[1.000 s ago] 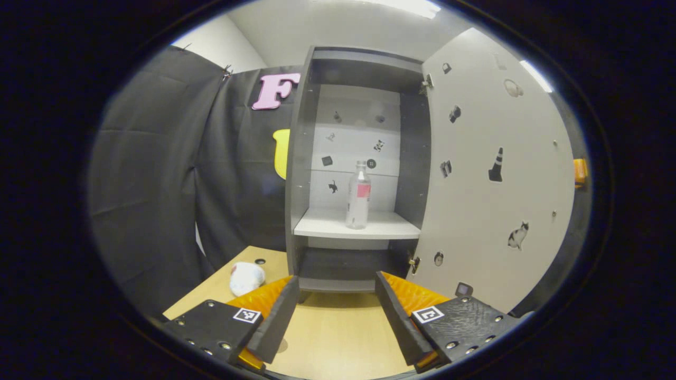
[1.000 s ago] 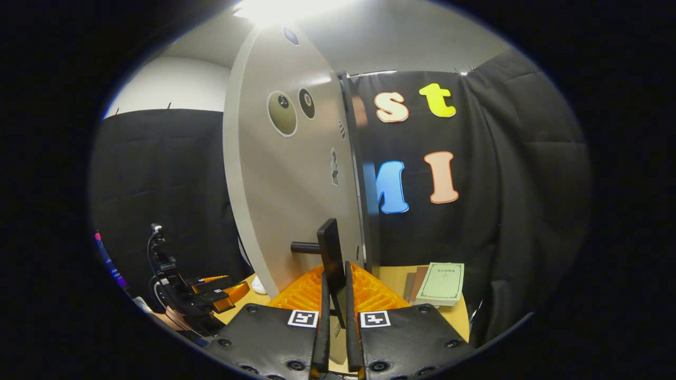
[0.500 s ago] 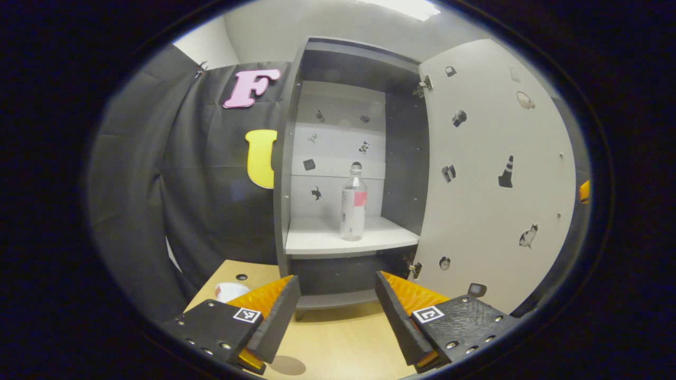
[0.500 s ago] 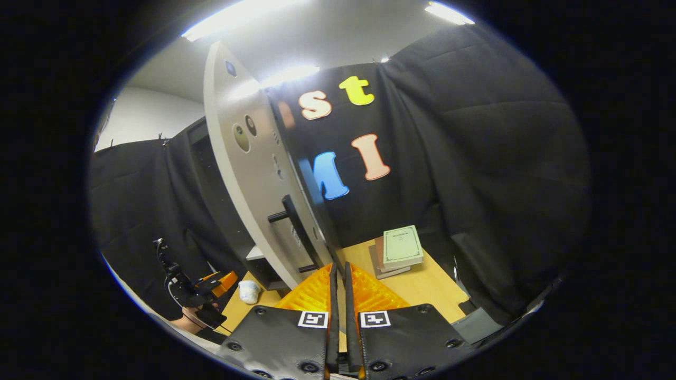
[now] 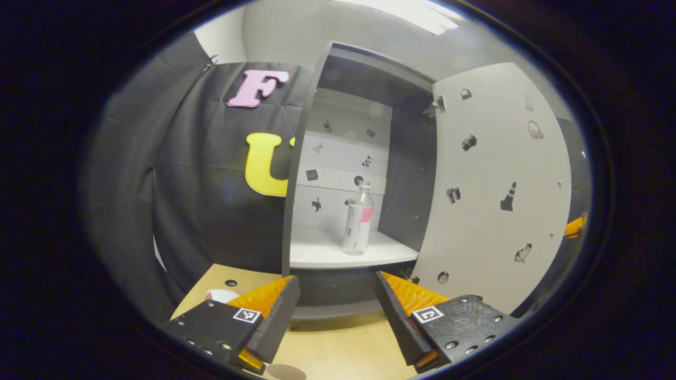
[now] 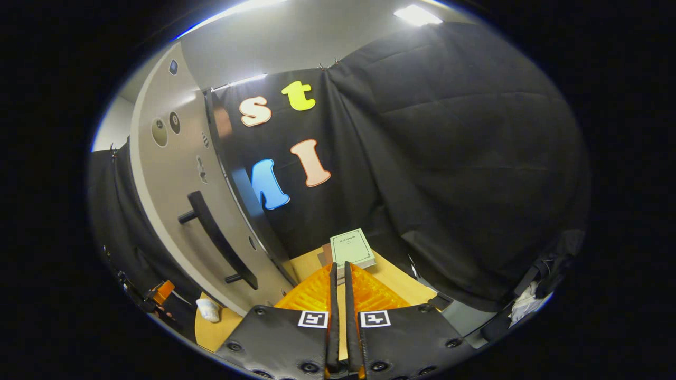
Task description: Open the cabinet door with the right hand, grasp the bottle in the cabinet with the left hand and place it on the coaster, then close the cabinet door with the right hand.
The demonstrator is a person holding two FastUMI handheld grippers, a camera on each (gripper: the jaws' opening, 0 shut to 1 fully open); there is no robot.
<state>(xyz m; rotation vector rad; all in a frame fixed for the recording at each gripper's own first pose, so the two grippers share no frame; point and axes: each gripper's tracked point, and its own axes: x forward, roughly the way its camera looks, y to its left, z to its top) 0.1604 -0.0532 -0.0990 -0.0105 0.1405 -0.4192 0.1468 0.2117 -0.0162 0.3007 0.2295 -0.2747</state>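
Standing upright near the shelf (image 5: 322, 256) edge: bottle (image 5: 357, 227), door (image 5: 496, 190) swung wide.

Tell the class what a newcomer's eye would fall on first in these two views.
A clear bottle stands upright on the white shelf of the open cabinet, dead ahead of the open left tongs. The sticker-dotted door swings wide to the right; its dark handle shows beside the shut right tongs.

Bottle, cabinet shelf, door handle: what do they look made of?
Bottle: clear plastic, probably; the cabinet's back shows through it, with a pink label band. Shelf: white laminated board, it seems, matte with a flat square edge. Door handle: black bar, metal or plastic; the look leaves it open.
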